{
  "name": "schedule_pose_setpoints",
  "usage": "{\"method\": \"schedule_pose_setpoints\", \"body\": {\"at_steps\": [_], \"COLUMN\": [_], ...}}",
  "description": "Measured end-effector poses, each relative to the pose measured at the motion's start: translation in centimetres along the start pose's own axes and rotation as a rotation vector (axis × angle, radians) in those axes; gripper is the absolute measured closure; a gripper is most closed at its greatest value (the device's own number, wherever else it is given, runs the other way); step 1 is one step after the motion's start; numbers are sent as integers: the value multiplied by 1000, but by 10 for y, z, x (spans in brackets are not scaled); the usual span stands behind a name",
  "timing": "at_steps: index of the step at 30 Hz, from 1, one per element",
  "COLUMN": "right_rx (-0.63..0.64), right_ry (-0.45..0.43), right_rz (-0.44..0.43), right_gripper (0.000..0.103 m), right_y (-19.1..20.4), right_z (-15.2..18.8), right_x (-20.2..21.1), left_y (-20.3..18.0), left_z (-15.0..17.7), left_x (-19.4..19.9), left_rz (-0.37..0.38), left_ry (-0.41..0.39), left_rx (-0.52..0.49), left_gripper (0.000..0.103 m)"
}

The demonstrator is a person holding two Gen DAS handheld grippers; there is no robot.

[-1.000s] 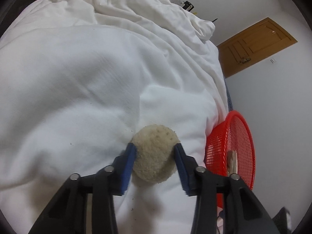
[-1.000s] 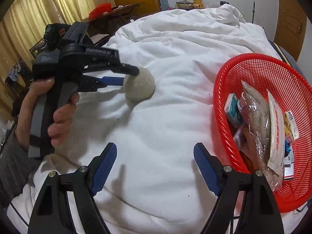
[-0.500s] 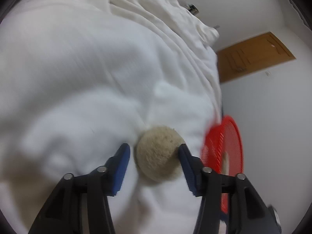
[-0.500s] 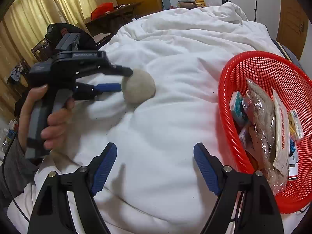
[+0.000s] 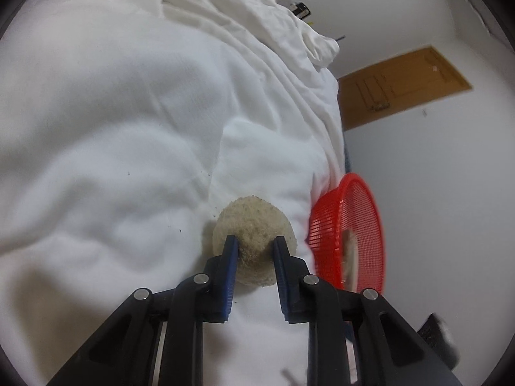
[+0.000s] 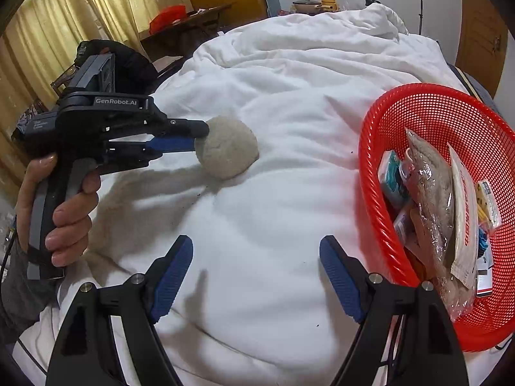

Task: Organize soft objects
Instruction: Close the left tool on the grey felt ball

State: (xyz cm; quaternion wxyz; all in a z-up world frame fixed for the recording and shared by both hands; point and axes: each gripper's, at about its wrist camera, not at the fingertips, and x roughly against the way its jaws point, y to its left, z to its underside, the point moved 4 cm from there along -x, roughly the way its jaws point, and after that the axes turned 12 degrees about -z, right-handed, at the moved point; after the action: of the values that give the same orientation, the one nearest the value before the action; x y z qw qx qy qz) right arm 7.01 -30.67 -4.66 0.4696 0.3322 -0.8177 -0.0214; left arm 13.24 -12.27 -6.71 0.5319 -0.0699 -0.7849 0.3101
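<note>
- The grasp is the step in hand: the left tool has its blue-padded jaws drawn narrow, pinching the round, fuzzy beige ball of plush material at its near side, and the pile dents in under the pads.
- From the other side you see it plainly: the left tool reaches in from the left with a bare hand around its grip, and its tips bite into the ball.
- The ball sits on the rumpled white duvet of the bed; I can't tell whether it has cleared the fabric or only rests there.
- The red plastic mesh basket stands well apart to the right, near the bed's edge, already holding clear-wrapped packets and small boxes.
- The right tool hovers low over the duvet with its jaws wide, holding nothing and touching nothing.
- My read: the next move is a lift and a carry rightwards to the basket rim, then a release over the pile.
- It calls for a steady squeeze, since a soft ball pinched off-centre could roll out of the pads.
</note>
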Motion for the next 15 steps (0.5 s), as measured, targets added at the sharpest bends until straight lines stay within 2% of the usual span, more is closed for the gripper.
{"method": "schedule_pose_setpoints", "body": {"at_steps": [2,7,15], "right_rx": [-2,1,0], "right_ry": [-4,-13,-12], "right_rz": [-3,-15,-28], "right_gripper": [22,22,23], "right_y": [0,1,-6], "right_z": [-1,-2,-2], "right_x": [0,2,-2], "left_y": [3,-6,-29], "left_z": [-1,13,44], "left_x": [-2,7,2], "left_rz": [40,126,181], "left_ry": [18,66,168], "left_rx": [41,34,-55], "left_gripper": [81,81,81]}}
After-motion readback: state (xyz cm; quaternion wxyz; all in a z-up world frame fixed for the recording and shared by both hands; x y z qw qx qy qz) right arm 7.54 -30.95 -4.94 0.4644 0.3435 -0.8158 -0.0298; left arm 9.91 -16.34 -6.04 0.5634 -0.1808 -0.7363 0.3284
